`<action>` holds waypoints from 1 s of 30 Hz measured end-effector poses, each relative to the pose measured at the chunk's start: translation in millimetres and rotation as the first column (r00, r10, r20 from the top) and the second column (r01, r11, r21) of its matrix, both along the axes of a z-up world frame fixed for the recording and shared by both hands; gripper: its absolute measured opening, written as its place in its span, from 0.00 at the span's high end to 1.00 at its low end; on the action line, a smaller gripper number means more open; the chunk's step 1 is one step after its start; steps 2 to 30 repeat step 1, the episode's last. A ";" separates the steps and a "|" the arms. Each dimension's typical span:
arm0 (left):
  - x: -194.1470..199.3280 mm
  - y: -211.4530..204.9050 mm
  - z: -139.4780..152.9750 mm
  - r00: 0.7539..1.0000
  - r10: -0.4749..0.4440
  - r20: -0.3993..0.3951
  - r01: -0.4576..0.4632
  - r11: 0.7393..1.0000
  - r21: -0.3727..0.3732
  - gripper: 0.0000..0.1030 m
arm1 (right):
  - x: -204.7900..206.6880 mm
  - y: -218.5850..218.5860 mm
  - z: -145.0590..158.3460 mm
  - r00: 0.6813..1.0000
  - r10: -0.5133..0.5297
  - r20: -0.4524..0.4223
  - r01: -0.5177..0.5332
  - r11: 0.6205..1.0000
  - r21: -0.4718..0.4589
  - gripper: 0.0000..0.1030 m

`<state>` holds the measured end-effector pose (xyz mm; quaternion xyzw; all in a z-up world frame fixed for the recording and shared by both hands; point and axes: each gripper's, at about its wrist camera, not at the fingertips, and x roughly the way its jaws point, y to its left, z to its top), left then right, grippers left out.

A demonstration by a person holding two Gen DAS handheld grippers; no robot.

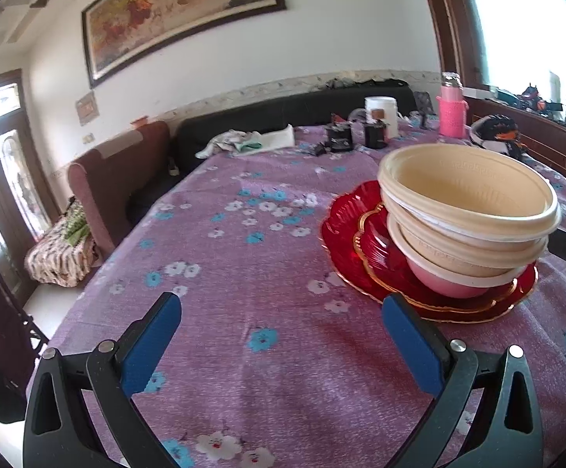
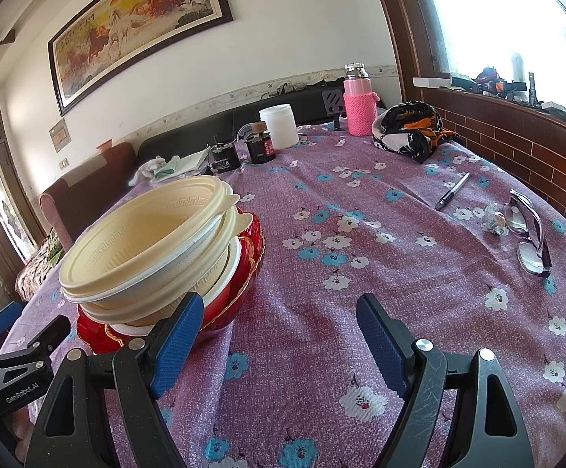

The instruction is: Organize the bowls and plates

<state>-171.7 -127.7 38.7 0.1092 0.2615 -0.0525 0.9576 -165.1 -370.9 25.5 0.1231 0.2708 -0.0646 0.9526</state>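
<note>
Left wrist view: left gripper (image 1: 281,312) wide open, empty; bowls (image 1: 466,210) stacked on plates (image 1: 345,226) ahead-right. Right gripper (image 2: 279,316) wide open, empty; stack ahead-left.

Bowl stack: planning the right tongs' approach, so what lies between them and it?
Nothing but bare floral tablecloth separates the right tongs from the bowl stack; the right wrist view shows this.
</note>
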 end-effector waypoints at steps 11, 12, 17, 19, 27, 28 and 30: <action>-0.1 -0.3 0.2 1.000 -0.006 -0.002 0.006 1.000 0.000 0.00 | 0.2 -0.3 0.2 1.000 0.001 -0.001 -0.001 1.000 0.000 0.18; -0.1 -0.3 0.2 1.000 -0.006 -0.002 0.006 1.000 0.000 0.00 | 0.2 -0.3 0.2 1.000 0.001 -0.001 -0.001 1.000 0.000 0.18; -0.1 -0.3 0.2 1.000 -0.006 -0.002 0.006 1.000 0.000 0.00 | 0.2 -0.3 0.2 1.000 0.001 -0.001 -0.001 1.000 0.000 0.18; -0.1 -0.3 0.2 1.000 -0.006 -0.002 0.006 1.000 0.000 0.00 | 0.2 -0.3 0.2 1.000 0.001 -0.001 -0.001 1.000 0.000 0.18; -0.1 -0.3 0.2 1.000 -0.006 -0.002 0.006 1.000 0.000 0.00 | 0.2 -0.3 0.2 1.000 0.001 -0.001 -0.001 1.000 0.000 0.18; -0.1 -0.3 0.2 1.000 -0.006 -0.002 0.006 1.000 0.000 0.00 | 0.2 -0.3 0.2 1.000 0.001 -0.001 -0.001 1.000 0.000 0.18; -0.1 -0.3 0.2 1.000 -0.006 -0.002 0.006 1.000 0.000 0.00 | 0.2 -0.3 0.2 1.000 0.001 -0.001 -0.001 1.000 0.000 0.18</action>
